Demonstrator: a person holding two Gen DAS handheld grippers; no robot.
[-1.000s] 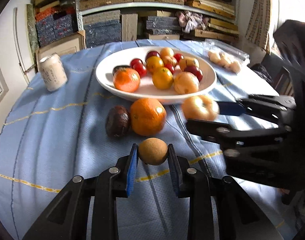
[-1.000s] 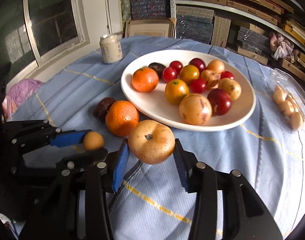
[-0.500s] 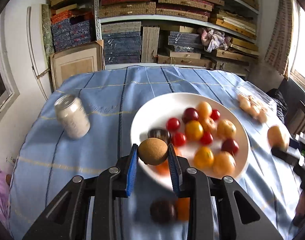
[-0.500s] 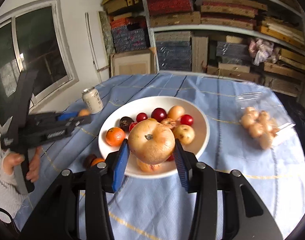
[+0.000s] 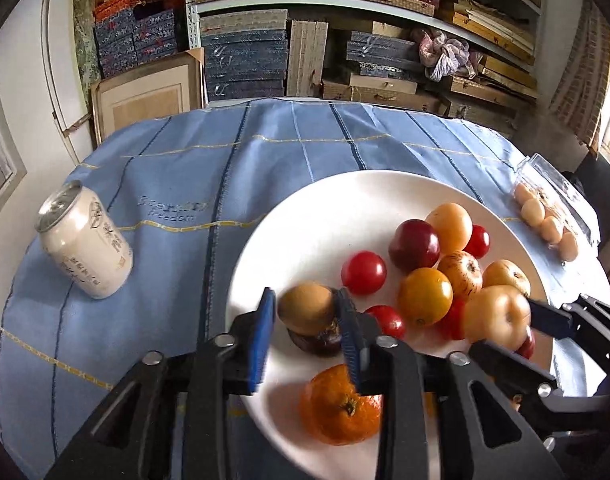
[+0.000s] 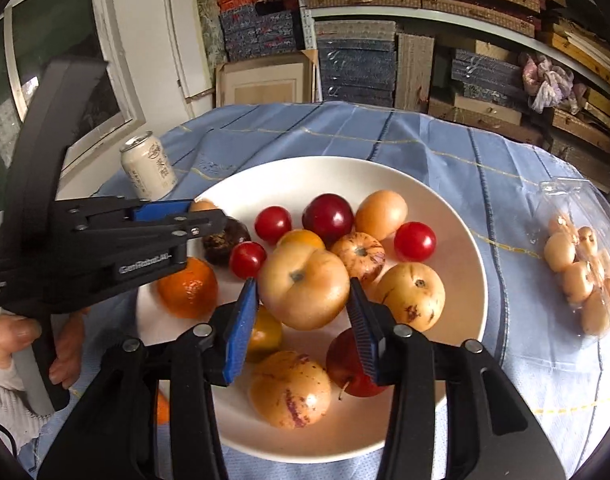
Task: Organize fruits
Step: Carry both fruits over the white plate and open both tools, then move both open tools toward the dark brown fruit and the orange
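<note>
A white plate holds several fruits: red and yellow ones, an orange and a dark brown fruit. My left gripper hangs over the plate's near left part. Its jaws are opening, and a small brown round fruit sits between them on the dark fruit, with a gap at the left pad. My right gripper is over the plate's middle, its jaws also opening. A large yellow-pink fruit sits between the pads, above other fruit. Each gripper appears in the other's view, the right gripper and the left gripper.
A pale drink can stands on the blue striped cloth left of the plate. A clear plastic pack of small tan fruits lies at the right. Shelves of stacked boxes stand behind the table. A person's hand holds the left gripper.
Both grippers carried their fruits from the cloth in front of the plate to over the plate. Both pairs of jaws now stand wider around their fruit.
</note>
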